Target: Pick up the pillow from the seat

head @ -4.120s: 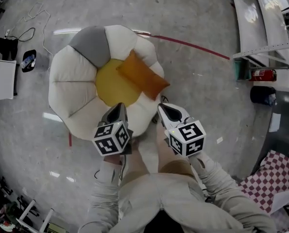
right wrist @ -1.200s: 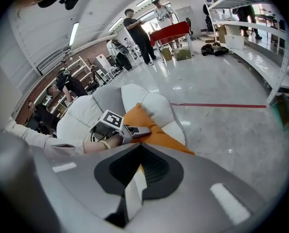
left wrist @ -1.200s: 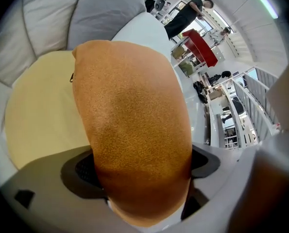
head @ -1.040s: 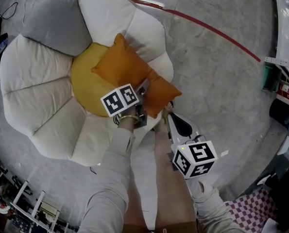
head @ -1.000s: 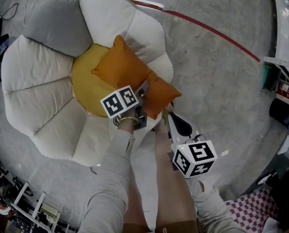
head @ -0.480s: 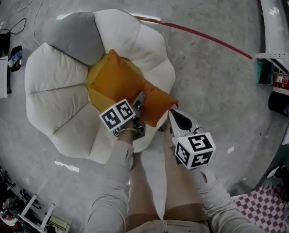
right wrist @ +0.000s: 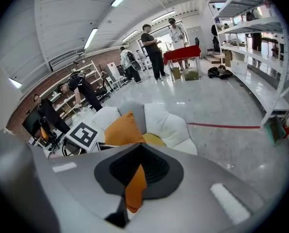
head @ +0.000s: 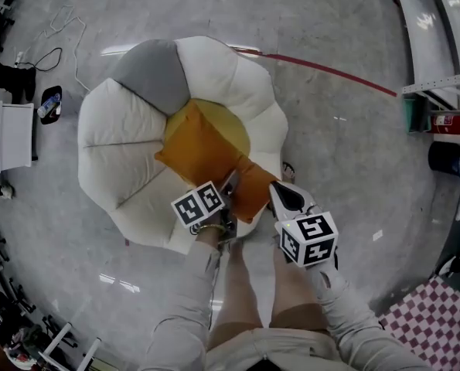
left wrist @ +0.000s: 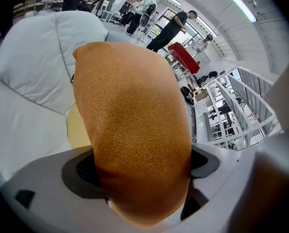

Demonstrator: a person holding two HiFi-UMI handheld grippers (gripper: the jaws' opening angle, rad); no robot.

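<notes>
Two-gripper hold on pillow (head: 206, 149)

Clamped by left gripper (head: 231, 179), jaws wide round the thick near end. Pinched by right gripper (head: 278, 192) at a thin corner, jaws nearly together. Located over the near-right edge of seat (head: 125, 130), far end above the yellow centre.

Risk, as judged: corner fabric slipping from the thin pinch, then sagging off the left hold.

Long axis from seat centre toward the person, far corner pointing away.
</notes>
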